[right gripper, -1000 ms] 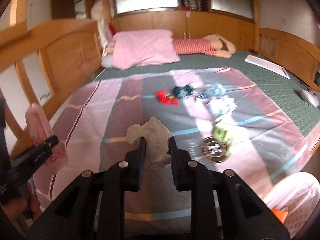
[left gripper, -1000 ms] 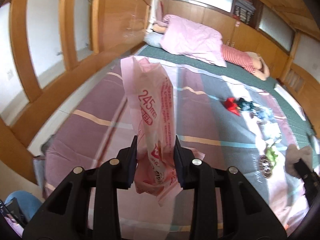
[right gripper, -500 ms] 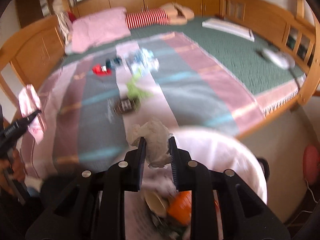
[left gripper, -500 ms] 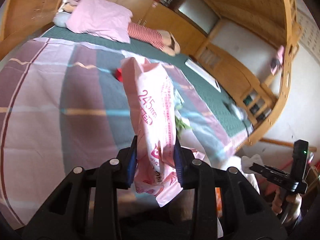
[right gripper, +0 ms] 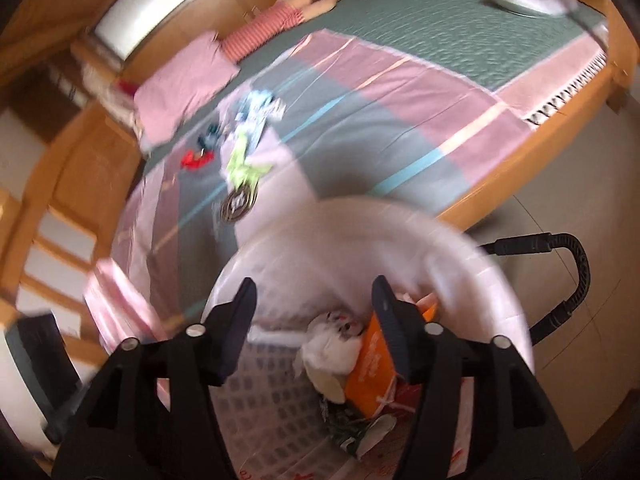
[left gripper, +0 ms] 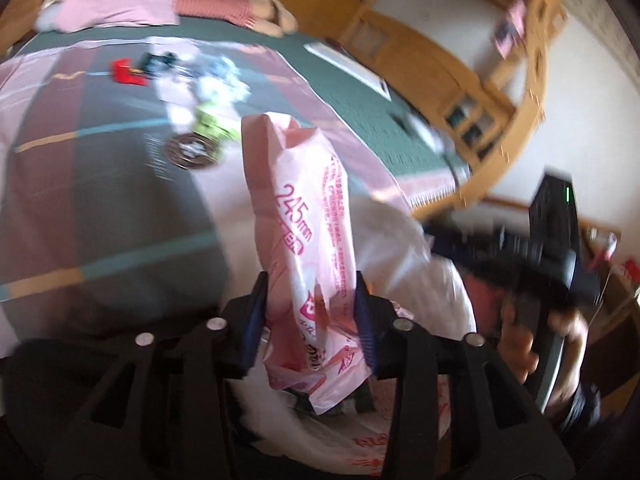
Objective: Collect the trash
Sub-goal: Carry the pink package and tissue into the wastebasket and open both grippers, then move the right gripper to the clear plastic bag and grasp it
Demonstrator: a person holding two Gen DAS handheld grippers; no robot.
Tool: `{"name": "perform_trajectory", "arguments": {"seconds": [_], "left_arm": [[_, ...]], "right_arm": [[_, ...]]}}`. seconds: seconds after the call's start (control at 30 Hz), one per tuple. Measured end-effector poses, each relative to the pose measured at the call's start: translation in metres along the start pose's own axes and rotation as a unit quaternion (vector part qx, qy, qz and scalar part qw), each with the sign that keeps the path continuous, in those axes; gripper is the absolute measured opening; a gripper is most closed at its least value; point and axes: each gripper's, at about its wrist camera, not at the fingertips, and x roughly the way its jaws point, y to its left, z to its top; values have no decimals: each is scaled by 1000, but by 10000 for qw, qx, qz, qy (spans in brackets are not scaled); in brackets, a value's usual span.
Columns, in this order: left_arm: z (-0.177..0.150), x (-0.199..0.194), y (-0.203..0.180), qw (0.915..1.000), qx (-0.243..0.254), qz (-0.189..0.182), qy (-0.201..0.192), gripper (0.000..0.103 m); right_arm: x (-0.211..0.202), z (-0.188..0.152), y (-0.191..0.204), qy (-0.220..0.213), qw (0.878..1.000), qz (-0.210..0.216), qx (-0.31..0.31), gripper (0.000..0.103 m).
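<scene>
My left gripper (left gripper: 310, 314) holds a pink plastic wrapper (left gripper: 304, 216) upright over the white-lined trash bin (left gripper: 404, 248). Its jaws are opening, and the wrapper still fills the gap between the pads. My right gripper (right gripper: 314, 300) hangs above the same bin (right gripper: 500, 280) with its jaws opening wide and nothing between them. A crumpled white tissue (right gripper: 332, 346) lies in the bin below it, beside an orange packet (right gripper: 372, 372). The right gripper (left gripper: 444, 240) shows blurred in the left wrist view. The pink wrapper (right gripper: 116, 304) shows at the left of the right wrist view.
On the striped blanket (left gripper: 100, 184) lie a green wrapper (left gripper: 208, 124), a dark round disc (left gripper: 188, 152), a red scrap (left gripper: 126, 74) and blue-white wrappers (left gripper: 224, 76). The wooden bed frame (right gripper: 520, 184) edges the bin. A black curved handle (right gripper: 576, 272) stands to the right.
Both grippers swung from over the bed to above the bin. The right gripper opened and the tissue dropped in. The left jaws widened a little around the pink wrapper.
</scene>
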Motion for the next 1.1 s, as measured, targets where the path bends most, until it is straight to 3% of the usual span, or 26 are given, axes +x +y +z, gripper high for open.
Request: {"name": "perform_trajectory", "arguments": {"seconds": [0.03,0.1,0.13,0.27,0.43,0.6,0.7,0.8,0.9,0.97,1.1], "left_arm": [[-2,8,-9,9999,123,46,77,52],[-11,22,-30,9990,324,271,151,83],[-12,26,-36,9983,367,418,151,86],[-14,28,-41,9935,449,1049,38,90],[-6,4,-22,9838,8,1686,-604,92],[10,-15,24,9645,-678,2416,-821,93],[27,-23,60,9544,-1090,2638,-870,94],[51,-26,100,9387,-1495,2959,-949,94],[75,-25,138,9263,-1890,3068,-1103,94],[85,-18,157,9224,-2106,3047,-1096,95],[81,-5,179,9273,-1994,2862,-1361,95]], "right_arm": [[0,4,-7,10,10000,46,77,64],[-1,10,-17,52,9998,87,148,65],[-1,12,-19,57,9998,81,156,66],[0,23,-23,7,10000,-34,20,67],[8,40,-11,-35,9994,-45,-344,69],[24,61,20,57,9976,203,-667,71],[37,77,47,173,9950,383,-905,75],[55,94,68,312,9932,520,-993,77],[82,114,95,321,9912,315,-1248,77],[111,126,113,510,9886,277,-1391,77],[175,139,147,801,9814,-105,-1741,77]]}}
